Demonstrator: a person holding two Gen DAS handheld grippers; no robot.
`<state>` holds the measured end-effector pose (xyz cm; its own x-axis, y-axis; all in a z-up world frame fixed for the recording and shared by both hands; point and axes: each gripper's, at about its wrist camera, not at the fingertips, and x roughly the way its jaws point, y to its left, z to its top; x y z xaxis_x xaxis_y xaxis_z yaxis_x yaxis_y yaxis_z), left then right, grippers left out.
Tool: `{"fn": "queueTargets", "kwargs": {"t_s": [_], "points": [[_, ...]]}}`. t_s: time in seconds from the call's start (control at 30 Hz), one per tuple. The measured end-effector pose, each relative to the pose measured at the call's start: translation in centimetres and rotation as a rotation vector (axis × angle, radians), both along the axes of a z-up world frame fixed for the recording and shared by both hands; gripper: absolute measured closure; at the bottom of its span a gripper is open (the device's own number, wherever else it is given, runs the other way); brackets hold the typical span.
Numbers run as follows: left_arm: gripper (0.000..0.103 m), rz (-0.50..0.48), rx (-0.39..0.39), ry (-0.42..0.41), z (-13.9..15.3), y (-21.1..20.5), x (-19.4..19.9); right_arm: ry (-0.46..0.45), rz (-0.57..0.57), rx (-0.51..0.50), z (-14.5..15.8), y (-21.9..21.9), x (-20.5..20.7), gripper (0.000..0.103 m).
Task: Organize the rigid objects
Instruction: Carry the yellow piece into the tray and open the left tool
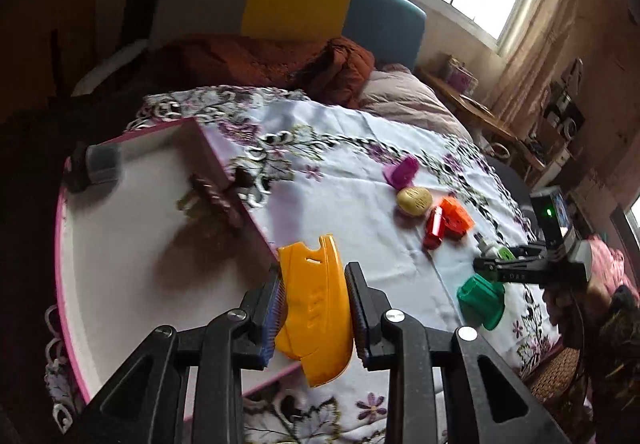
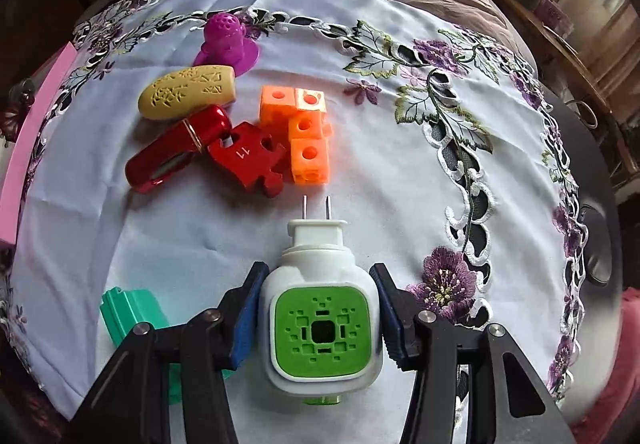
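My left gripper (image 1: 314, 308) is shut on an orange curved plastic piece (image 1: 316, 308) and holds it over the near corner of a pink-rimmed white box (image 1: 120, 244). The box holds a grey-black cylinder (image 1: 96, 165) and a dark brown piece (image 1: 216, 199). My right gripper (image 2: 318, 320) is shut on a white plug-in device with a green face (image 2: 320, 324), prongs pointing forward, above the cloth. Ahead lie a red puzzle piece (image 2: 248, 159), a red clip (image 2: 172, 155), orange cubes (image 2: 300, 131), a yellow carved oval (image 2: 188, 91), a purple piece (image 2: 228, 41) and a green block (image 2: 132, 316).
A white cloth with purple flower embroidery (image 2: 400, 171) covers the round table. A bed with a brown blanket (image 1: 280, 63) and a coloured headboard stands behind. A wooden side table (image 1: 472, 103) is at the right under the window.
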<state>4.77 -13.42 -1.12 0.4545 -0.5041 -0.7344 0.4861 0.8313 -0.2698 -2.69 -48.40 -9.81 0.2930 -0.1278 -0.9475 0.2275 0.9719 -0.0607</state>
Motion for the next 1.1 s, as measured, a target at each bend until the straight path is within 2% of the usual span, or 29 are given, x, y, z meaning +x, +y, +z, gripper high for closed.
{"fn": "queueTargets", "kwargs": {"t_s": [0.13, 0.23, 0.43, 0.53, 0.6, 0.63, 0.7, 0.93, 1.0, 1.1], "points": [[0.073, 0.158, 0.037, 0.004, -0.5, 4.8, 3.9, -0.013, -0.005, -0.001, 0.1, -0.1, 0.0, 0.051], [0.073, 0.237, 0.068, 0.026, -1.5, 7.4, 7.0, -0.016, 0.004, -0.017, 0.0, 0.0, 0.1, 0.051], [0.073, 0.318, 0.145, 0.093, -4.3, 9.2, 12.1, -0.022, 0.029, -0.05, 0.2, 0.7, -0.1, 0.051], [0.073, 0.328, 0.196, 0.069, -5.0, 9.0, 13.4, -0.023, 0.033, -0.05, 0.2, 0.6, -0.1, 0.051], [0.07, 0.344, 0.193, 0.075, -5.4, 9.2, 14.0, -0.023, 0.034, -0.051, 0.2, 0.7, -0.1, 0.051], [0.061, 0.347, 0.191, 0.084, -5.6, 9.3, 14.2, -0.022, 0.035, -0.052, 0.2, 0.7, -0.2, 0.051], [0.056, 0.366, 0.213, 0.08, -5.7, 9.3, 14.1, -0.022, 0.032, -0.047, 0.2, 0.7, -0.2, 0.051], [0.056, 0.378, 0.211, 0.018, -4.0, 9.6, 10.8, -0.018, 0.024, -0.031, 0.1, 0.6, -0.1, 0.051], [0.056, 0.369, 0.155, 0.031, -3.4, 9.8, 9.5, -0.019, 0.018, -0.023, 0.1, 0.5, -0.1, 0.051], [0.056, 0.35, 0.131, 0.009, -2.3, 9.6, 7.2, -0.02, 0.017, -0.023, 0.1, 0.5, -0.2, 0.051]]}}
